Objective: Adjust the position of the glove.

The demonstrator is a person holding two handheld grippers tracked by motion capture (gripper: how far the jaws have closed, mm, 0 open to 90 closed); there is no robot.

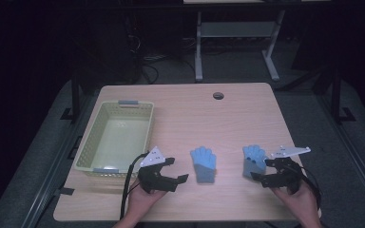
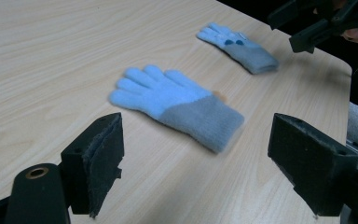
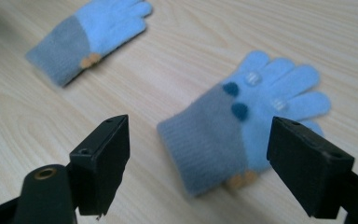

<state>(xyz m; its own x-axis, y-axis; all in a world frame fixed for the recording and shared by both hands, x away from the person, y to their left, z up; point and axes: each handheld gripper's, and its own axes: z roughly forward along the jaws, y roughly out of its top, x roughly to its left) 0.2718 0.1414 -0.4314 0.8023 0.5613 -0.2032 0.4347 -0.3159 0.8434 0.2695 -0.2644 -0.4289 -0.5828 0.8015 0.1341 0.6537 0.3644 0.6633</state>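
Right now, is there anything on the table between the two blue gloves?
No. In the high view, the left glove and right glove have just bare table between them.

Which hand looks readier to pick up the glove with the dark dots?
The right. Its tool is open right beside the dotted glove, whose grey cuff lies between the jaws in the right gripper view. The left tool faces the other glove.

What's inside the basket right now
The basket looks empty: the high view shows its bare pale floor, with faint light glints. The strip just inside its near wall is hidden by the rim. Both gloves lie outside it on the table.
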